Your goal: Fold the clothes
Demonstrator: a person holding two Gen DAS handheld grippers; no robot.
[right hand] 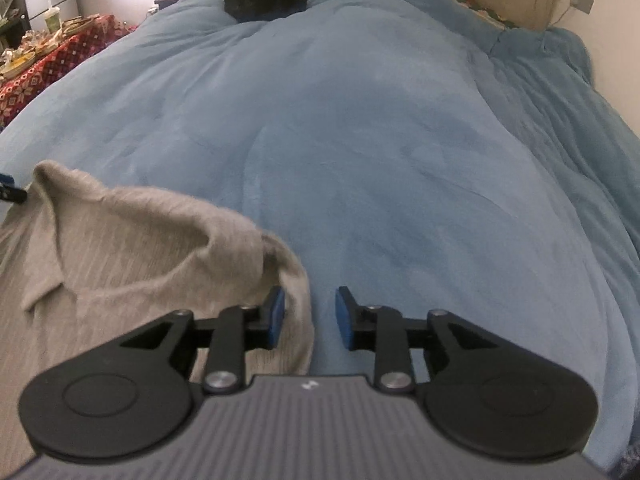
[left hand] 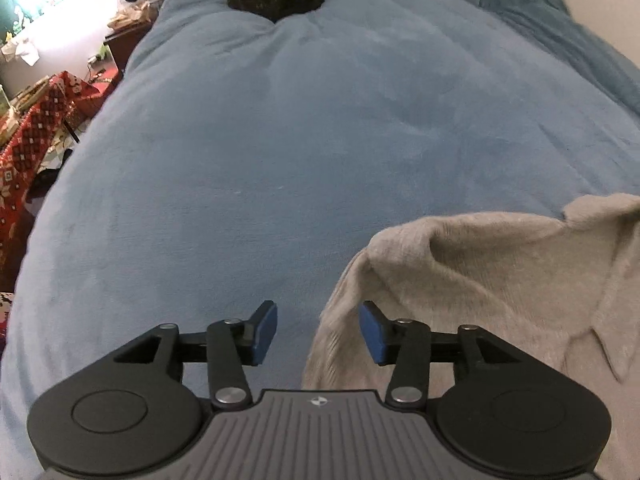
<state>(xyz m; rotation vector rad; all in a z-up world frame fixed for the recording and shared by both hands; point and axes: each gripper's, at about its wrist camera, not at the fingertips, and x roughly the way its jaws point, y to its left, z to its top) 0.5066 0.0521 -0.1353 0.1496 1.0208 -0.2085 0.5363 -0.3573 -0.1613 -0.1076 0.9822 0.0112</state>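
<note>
Grey collared shirt (left hand: 500, 280) lies on the near part of the blue duvet (left hand: 300, 140), collar up, between both tools. Left gripper (left hand: 318, 330) released, jaws apart over the shirt's left shoulder edge, nothing pinched. Right gripper (right hand: 310, 316) likewise released at the right shoulder edge. Risk: closing may catch duvet pile with shirt, or only one layer, skewing the fold.

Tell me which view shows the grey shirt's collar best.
The right wrist view: the grey shirt shows its collar spread open and whole. The left wrist view shows only one collar flap near the right edge.
</note>
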